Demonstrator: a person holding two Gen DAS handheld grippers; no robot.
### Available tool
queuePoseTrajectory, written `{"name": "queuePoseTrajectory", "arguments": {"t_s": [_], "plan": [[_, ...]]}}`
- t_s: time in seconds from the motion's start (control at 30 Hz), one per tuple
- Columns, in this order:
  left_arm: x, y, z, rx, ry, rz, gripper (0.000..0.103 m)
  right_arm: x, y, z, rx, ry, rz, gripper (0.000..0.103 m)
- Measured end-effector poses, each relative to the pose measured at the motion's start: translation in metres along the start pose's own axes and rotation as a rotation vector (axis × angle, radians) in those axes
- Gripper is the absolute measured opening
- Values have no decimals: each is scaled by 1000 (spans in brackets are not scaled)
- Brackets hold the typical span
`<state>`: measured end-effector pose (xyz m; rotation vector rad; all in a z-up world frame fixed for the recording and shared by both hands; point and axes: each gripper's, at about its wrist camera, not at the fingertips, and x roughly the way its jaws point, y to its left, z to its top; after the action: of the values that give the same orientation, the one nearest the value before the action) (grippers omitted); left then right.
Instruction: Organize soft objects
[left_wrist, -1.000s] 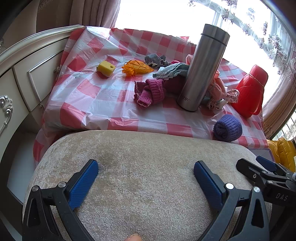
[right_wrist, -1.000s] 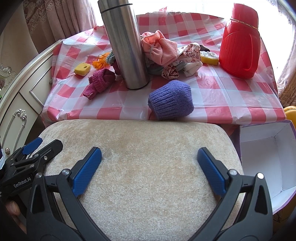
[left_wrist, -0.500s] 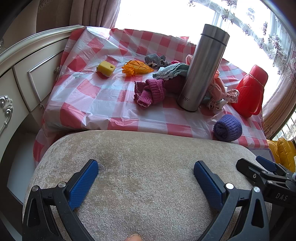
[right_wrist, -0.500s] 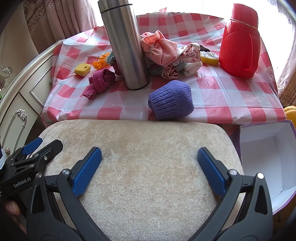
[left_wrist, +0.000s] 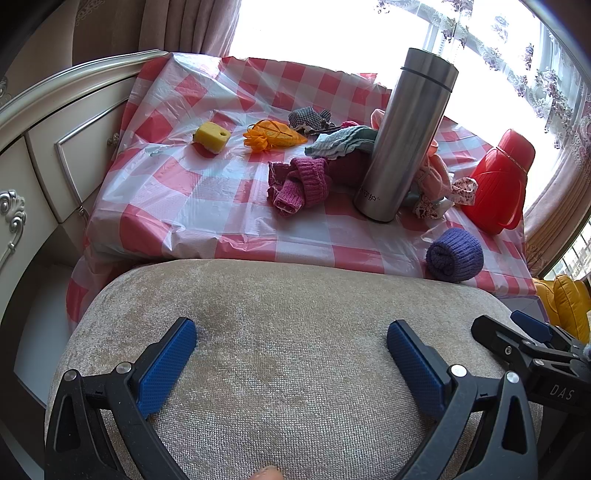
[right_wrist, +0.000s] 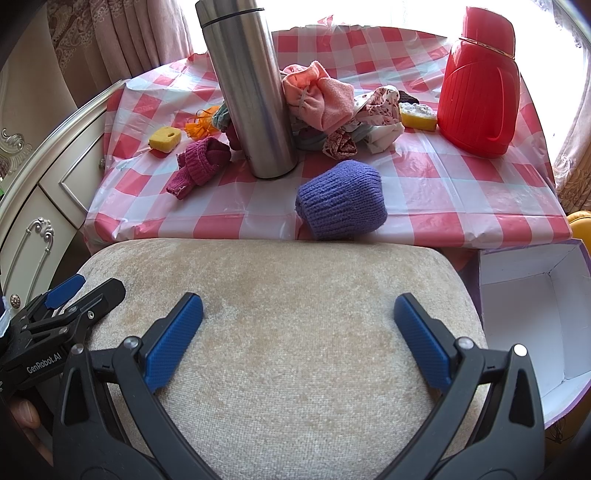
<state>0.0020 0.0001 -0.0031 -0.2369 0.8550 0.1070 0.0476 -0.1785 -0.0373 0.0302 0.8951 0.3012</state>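
Note:
A rolled purple knit sock (right_wrist: 341, 201) lies at the table's front edge, also in the left wrist view (left_wrist: 455, 254). A magenta knit sock bundle (left_wrist: 299, 182) lies left of the steel flask (left_wrist: 404, 136). A pile of pink, floral and teal cloths (right_wrist: 332, 107) sits behind the flask. Two yellow sponges (left_wrist: 211, 136) (right_wrist: 417, 115) and an orange bow (left_wrist: 273, 134) lie on the checked cloth. My left gripper (left_wrist: 291, 354) and right gripper (right_wrist: 298, 332) are both open and empty above the beige cushioned stool (right_wrist: 280, 302).
A red plastic jug (right_wrist: 478, 77) stands at the back right. An open white box (right_wrist: 535, 306) sits low to the right of the stool. A cream cabinet with drawers (left_wrist: 44, 155) stands at the left. Curtains and a bright window are behind the table.

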Motion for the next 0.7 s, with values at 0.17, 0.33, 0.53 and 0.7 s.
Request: {"name": "queuePoseTrajectory", "arguments": {"t_s": [0.17, 0.33, 0.53, 0.7], "plan": [[0, 0, 0, 0, 0, 0, 103, 0, 1, 2, 0, 2, 0, 103], [2, 0, 3, -3, 19, 10, 103, 5, 2, 7, -6, 18, -11, 103], [13, 0, 23, -26, 73, 36, 103, 13, -1, 16, -16, 88, 17, 103], [33, 2, 48, -78, 98, 5, 103, 18, -8, 23, -12, 130, 53, 103]]}}
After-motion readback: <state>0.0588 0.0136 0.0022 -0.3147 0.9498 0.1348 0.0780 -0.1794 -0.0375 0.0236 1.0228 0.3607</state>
